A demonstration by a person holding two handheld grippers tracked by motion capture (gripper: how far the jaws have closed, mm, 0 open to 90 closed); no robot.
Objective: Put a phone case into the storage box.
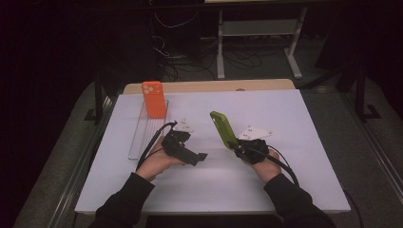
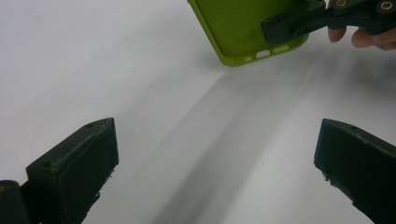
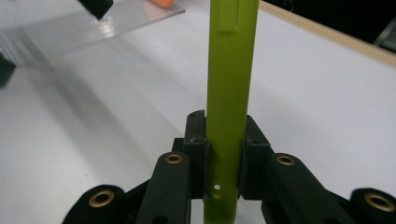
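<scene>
A lime green phone case [image 1: 223, 129] is lifted off the white table, tilted, with my right gripper [image 1: 236, 144] shut on its lower end. In the right gripper view the case [image 3: 231, 70] stands edge-on, clamped between the jaws of that gripper [image 3: 224, 140]. My left gripper [image 1: 202, 156] lies low over the table just left of the case, pointing right. Its jaws stand wide apart [image 2: 217, 135] with nothing between them, and the green case [image 2: 243, 28] hangs ahead of them. An orange phone case [image 1: 153, 99] stands upright in a clear slotted rack [image 1: 142, 137] at the back left.
The white table sheet [image 1: 266, 104] has bare room on the right and along the front. A wooden edge [image 1: 214, 86] runs along the back. Dark floor, cables and a metal frame [image 1: 256, 28] lie beyond the table.
</scene>
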